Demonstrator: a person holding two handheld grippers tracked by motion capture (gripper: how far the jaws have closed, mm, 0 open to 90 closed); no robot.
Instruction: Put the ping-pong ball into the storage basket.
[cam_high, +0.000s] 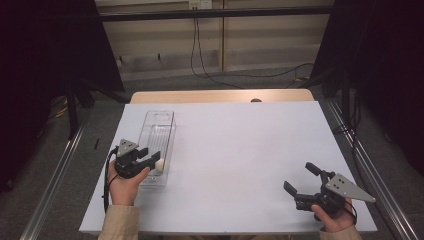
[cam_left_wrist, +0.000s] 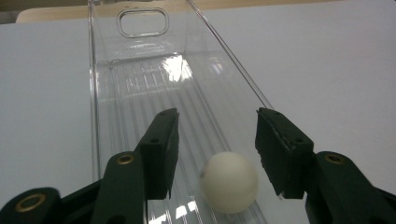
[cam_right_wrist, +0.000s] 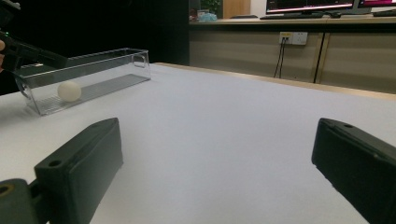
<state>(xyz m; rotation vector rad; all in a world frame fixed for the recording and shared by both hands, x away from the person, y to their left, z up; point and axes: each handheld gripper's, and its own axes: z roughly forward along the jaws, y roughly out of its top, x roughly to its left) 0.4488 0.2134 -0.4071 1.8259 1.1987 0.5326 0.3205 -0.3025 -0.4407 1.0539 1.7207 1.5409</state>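
Ball: white, round, inside clear bin at its near end, on the ribbed floor; seen in the right gripper view through the bin's side wall.
Clear bin: long, narrow, transparent, on the left part of the white table; handle cut-out in the far end wall, plain in the left gripper view.
Left gripper: over the bin's near end, jaws apart on either side of the ball; pads not pressing it, gap visible on both sides in the left gripper view.
Right gripper: well apart from the bin, near the table's right front corner, jaws spread wide, nothing between them.
High view extra: both hands, tan sleeves, grey plates on the grippers.
Right gripper view extra: bin's full side profile, desk with wall sockets beyond the table.
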